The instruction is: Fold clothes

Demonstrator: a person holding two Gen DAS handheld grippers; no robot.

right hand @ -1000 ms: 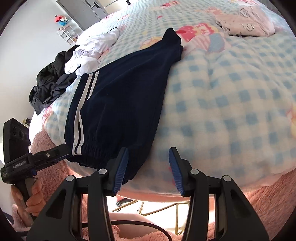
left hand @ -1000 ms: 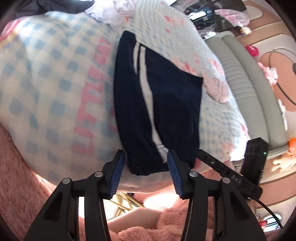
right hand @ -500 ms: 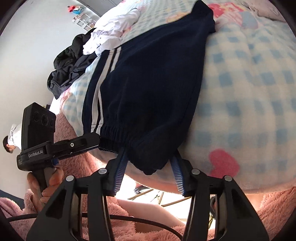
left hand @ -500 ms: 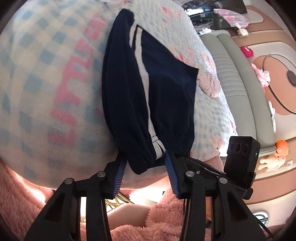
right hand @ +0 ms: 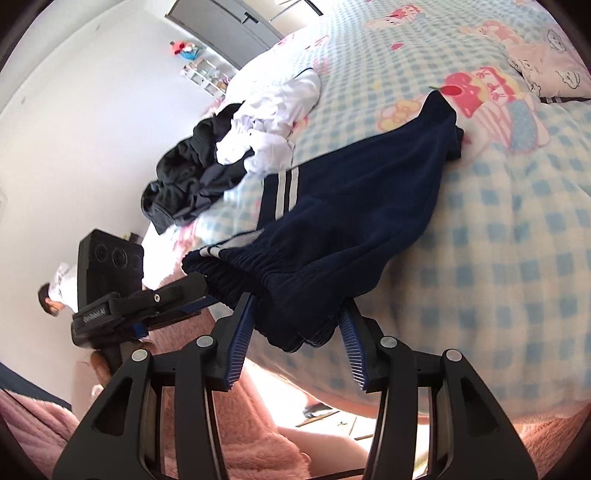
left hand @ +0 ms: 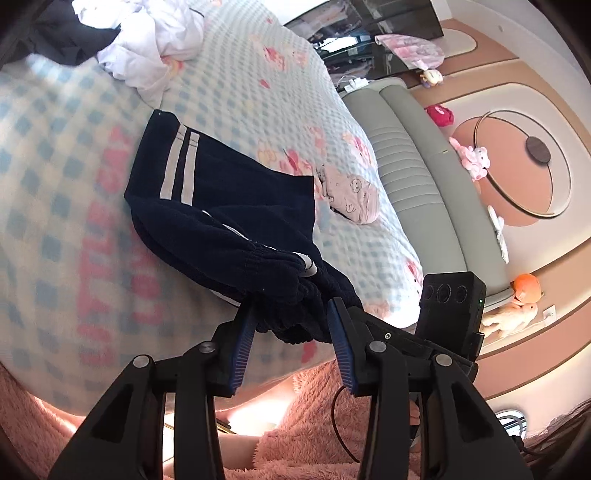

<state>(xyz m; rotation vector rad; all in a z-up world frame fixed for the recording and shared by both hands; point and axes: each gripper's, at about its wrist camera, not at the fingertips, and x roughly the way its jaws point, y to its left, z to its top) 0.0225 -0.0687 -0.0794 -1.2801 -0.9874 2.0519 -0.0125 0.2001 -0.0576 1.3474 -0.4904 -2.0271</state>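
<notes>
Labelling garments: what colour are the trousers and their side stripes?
Navy trousers with two white side stripes, clearest in the left wrist view.

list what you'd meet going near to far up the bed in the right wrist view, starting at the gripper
right gripper → navy pants → white garment → grey door

A bed (left hand: 258, 74) covered by a blue-and-white checked blanket (right hand: 498, 240) with pink cartoon prints fills most of both views. A grey padded headboard (left hand: 424, 177) runs along its far side, under a tan and cream wall panel (left hand: 517, 122) with a round ring. The opposite wall (right hand: 92, 110) is plain white, with a grey door (right hand: 225, 22) and a small shelf (right hand: 203, 74). Sunlight falls brightly across the bedding.
</notes>
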